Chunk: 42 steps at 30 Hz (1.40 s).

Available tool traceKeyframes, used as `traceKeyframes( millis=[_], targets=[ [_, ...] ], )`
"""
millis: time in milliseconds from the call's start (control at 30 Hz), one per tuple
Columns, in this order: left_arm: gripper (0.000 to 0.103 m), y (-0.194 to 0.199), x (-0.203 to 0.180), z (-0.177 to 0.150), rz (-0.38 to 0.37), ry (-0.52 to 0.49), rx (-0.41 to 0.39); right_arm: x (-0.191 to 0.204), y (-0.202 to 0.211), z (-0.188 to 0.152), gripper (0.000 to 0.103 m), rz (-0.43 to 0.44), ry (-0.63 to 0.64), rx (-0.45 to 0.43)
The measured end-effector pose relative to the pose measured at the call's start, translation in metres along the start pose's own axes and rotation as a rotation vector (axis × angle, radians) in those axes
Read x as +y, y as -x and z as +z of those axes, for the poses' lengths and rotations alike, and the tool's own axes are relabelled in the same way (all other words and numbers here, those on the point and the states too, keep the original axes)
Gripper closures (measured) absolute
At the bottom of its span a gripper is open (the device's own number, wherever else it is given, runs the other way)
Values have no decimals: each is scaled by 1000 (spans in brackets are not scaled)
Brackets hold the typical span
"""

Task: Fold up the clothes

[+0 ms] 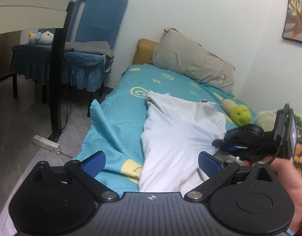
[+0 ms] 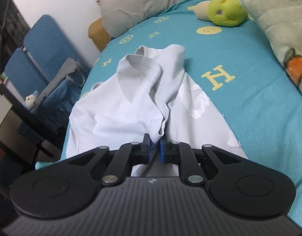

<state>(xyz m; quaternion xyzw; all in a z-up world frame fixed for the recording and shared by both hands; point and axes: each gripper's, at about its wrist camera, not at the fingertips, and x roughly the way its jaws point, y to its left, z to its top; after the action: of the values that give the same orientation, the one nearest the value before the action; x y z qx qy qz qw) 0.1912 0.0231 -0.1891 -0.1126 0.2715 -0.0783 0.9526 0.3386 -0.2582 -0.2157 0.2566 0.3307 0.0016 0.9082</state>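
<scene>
While pinched at a bunched fold between the blue pads of the right gripper (image 2: 155, 147), pale shirt (image 2: 131, 98) spread lengthwise on the teal bedsheet (image 2: 249, 108), collar end toward the grey pillow (image 2: 135, 5), near hem toward the cameras; jaws nearly together, cloth visibly clamped. Left gripper (image 1: 151, 163) poised over the near part of the same shirt, jaws spread wide, pads clear of the fabric, nothing held. Left sleeve side already doubled over the body, raised white lettering (image 2: 198, 102) exposed on the right half. Green plush toy (image 2: 226, 9) and patterned blanket (image 2: 278, 29) lying just beyond the shirt on the right side of the bed.

Risks, as judged from this arrangement: slippage of the thin pinch if pulled sharply, since only a small gather sits between the pads; dragging of the whole garment instead of folding, with the left side unanchored; wrinkling or pulling up of the loose bedsheet, should the pads catch it with the shirt; a skewed fold from lifting at one point only; near hem sliding off the bed edge under sideways tension
</scene>
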Motion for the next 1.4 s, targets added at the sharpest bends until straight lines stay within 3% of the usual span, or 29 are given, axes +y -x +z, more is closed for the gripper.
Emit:
traceKeyframes(
  millis=[67, 100, 133, 400, 567, 733, 900, 1033, 1233, 1400],
  targets=[
    [1, 2, -5, -1, 1, -23, -1, 5, 11, 4, 19, 47, 27, 12],
    [1, 3, -8, -2, 2, -36, -2, 10, 22, 5, 10, 60, 49, 0],
    [1, 6, -11, -2, 0, -48, -7, 16, 35, 7, 8, 60, 78, -17],
    [1, 39, -33, -12, 5, -133, -23, 48, 159, -3, 8, 64, 277, -93],
    [1, 75, -48, -18, -25, -197, -51, 53, 235, -27, 8, 86, 311, -114],
    [2, 101, -58, -25, -37, -210, -13, 48, 289, -59, 8, 109, 330, -148],
    [2, 113, -61, -34, 2, -243, 14, 33, 308, -77, 8, 108, 297, -159],
    [2, 112, -53, -33, 40, -210, 41, 30, 311, -79, 8, 106, 303, -162],
    [3, 94, -41, -26, 44, -173, 146, 26, 309, -78, 8, 124, 304, -171],
    [7, 81, -18, 0, 34, -193, 235, 19, 307, -78, 8, 118, 306, -170]
  ],
)
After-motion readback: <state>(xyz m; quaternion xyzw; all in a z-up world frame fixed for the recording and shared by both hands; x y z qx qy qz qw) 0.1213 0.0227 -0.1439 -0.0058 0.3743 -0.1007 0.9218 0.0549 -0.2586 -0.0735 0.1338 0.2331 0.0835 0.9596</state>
